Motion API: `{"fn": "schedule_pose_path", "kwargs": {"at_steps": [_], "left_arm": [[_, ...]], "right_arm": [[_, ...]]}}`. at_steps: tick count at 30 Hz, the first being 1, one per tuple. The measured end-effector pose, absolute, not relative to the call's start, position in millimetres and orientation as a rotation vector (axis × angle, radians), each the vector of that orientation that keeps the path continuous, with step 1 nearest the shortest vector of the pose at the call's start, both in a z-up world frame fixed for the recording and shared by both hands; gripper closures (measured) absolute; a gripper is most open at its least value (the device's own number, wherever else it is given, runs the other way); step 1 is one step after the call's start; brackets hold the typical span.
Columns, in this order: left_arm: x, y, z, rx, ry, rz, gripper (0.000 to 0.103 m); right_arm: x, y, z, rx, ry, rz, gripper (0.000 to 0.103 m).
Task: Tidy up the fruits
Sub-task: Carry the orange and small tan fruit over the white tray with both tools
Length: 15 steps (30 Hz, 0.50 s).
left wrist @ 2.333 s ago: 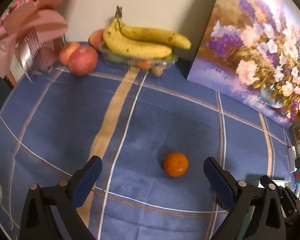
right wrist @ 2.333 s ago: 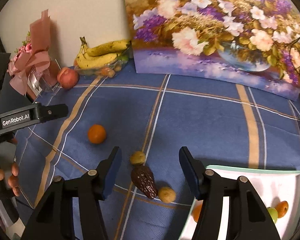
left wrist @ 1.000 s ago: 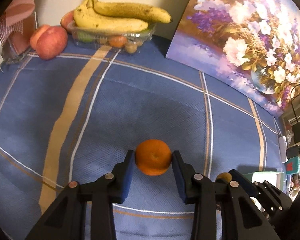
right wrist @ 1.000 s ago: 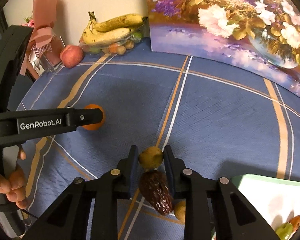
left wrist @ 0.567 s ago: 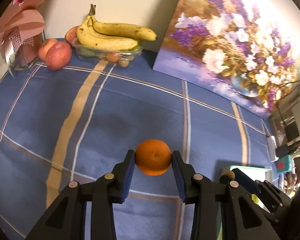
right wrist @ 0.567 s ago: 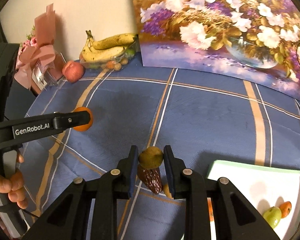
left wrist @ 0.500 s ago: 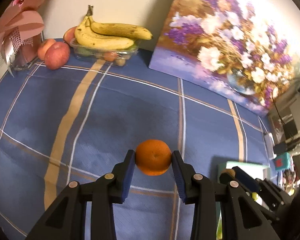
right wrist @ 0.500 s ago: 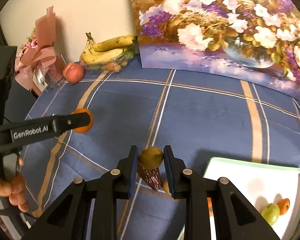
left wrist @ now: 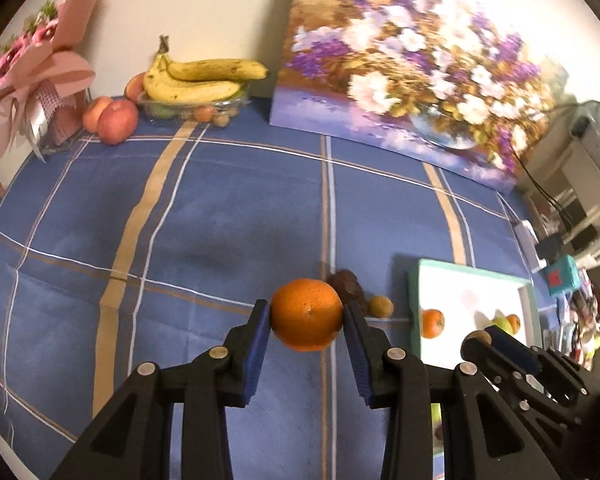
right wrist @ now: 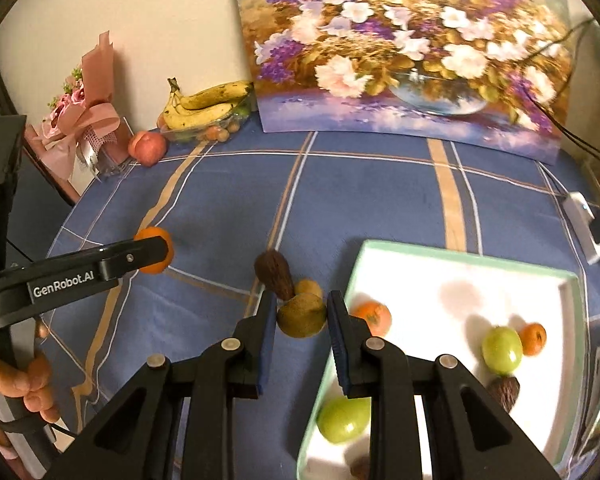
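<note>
My left gripper [left wrist: 306,318] is shut on an orange tangerine [left wrist: 306,314] and holds it above the blue checked cloth. My right gripper [right wrist: 302,318] is shut on a small yellow-brown fruit [right wrist: 302,315], raised just left of the white tray [right wrist: 460,276]. The tray holds two small oranges [right wrist: 374,317], green fruits [right wrist: 501,345] and a brown fruit. On the cloth lie a dark brown fruit [right wrist: 274,270] and a small yellow-brown fruit [right wrist: 309,286]. The left gripper with its tangerine also shows in the right wrist view [right wrist: 156,254].
Bananas on a clear fruit box [left wrist: 198,80], apples [left wrist: 114,118] and a pink bouquet [left wrist: 36,80] stand at the far left. A flower painting [left wrist: 412,76] leans on the wall. Cables and a white adapter [right wrist: 584,216] lie right of the tray.
Both grippers closed on their fruits, lifted them and moved right toward the tray. The tray now fills more of both views.
</note>
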State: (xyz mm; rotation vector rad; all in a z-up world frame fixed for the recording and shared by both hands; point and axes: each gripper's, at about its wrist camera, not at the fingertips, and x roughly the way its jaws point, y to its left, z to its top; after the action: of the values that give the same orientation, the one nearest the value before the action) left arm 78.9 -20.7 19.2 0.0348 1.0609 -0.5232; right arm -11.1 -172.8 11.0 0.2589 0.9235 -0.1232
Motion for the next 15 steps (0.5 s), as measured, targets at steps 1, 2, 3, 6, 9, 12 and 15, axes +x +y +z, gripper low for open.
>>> {"fn": "schedule_pose_path", "kwargs": {"at_steps": [1, 2, 3, 6, 9, 12, 15], "left_arm": [[72.7, -23.4, 20.2, 0.045, 1.056, -0.531, 0.063], [68.0, -25.7, 20.9, 0.055, 1.053, -0.537, 0.063], [62.8, -28.8, 21.5, 0.068, 1.05, -0.544, 0.063], [50.6, -39.8, 22.2, 0.103, 1.046, -0.57, 0.063], [42.4, -52.8, 20.8, 0.138, 1.044, -0.595, 0.063], [38.0, -61.6, 16.5, 0.161, 1.057, -0.612, 0.063], [33.5, -72.7, 9.8, 0.19, 1.072, -0.628, 0.063]], "right_arm": [[-17.5, -174.2, 11.7, 0.267, 0.923, -0.127, 0.076], [-22.0, -175.6, 11.7, 0.274, 0.923, -0.13, 0.076], [-26.5, -176.6, 11.7, 0.28, 0.924, -0.133, 0.076], [-39.1, -180.7, 11.2, 0.295, 0.928, -0.148, 0.076], [-46.7, -185.9, 9.4, 0.311, 0.932, -0.156, 0.076], [-50.0, -193.6, 6.4, 0.33, 0.941, -0.17, 0.076], [-51.6, -201.7, 0.6, 0.35, 0.957, -0.19, 0.076]]}}
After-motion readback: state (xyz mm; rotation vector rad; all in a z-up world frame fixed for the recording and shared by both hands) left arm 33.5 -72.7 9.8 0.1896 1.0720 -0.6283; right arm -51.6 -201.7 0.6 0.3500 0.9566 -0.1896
